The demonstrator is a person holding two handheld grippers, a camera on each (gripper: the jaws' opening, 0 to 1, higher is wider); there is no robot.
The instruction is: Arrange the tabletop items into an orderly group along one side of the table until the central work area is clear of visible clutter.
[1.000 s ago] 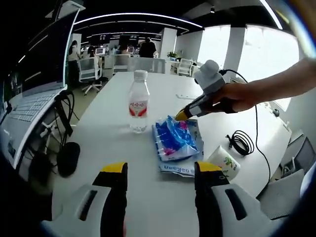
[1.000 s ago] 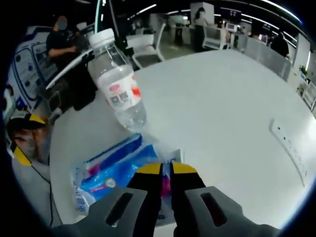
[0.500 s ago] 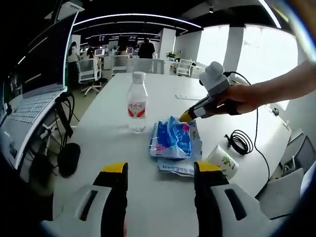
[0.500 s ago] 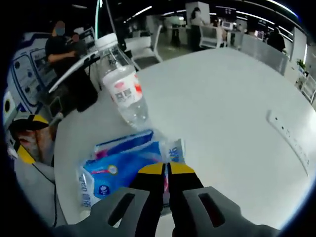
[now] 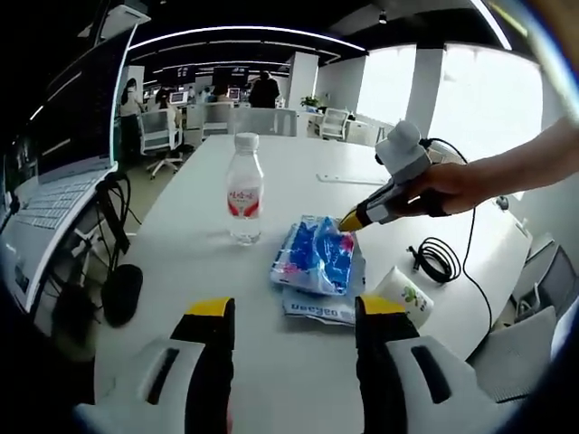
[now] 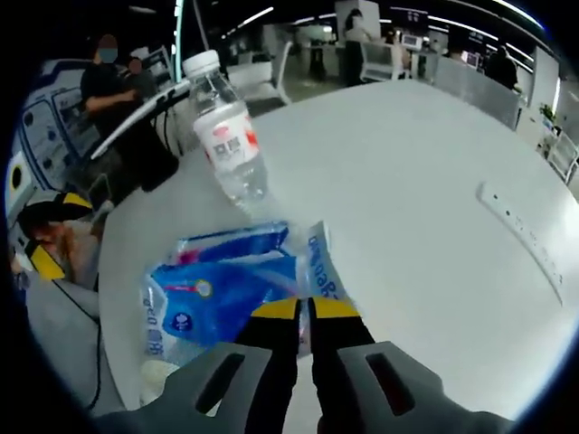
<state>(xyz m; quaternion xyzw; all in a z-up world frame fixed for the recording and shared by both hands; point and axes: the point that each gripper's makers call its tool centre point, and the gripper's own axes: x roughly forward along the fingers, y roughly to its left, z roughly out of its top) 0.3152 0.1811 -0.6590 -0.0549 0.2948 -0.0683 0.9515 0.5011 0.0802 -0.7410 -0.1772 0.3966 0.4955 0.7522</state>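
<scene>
Light: daylight is pouring through the windows (image 5: 479, 90), blowing them out | ceiling strips (image 5: 244, 32) are glowing | table (image 5: 289, 172) is glaring white | Edges: fisheye is bending everything | Focus: right gripper view is looking slightly soft, possibly motion blur

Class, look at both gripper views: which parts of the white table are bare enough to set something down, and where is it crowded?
Bare: the far table beyond the water bottle up to the power strip, and the near strip between the left gripper and the blue tissue packs. Crowded: around those packs, pinched by the right gripper, with the paper cup and coiled cable beside.
</scene>
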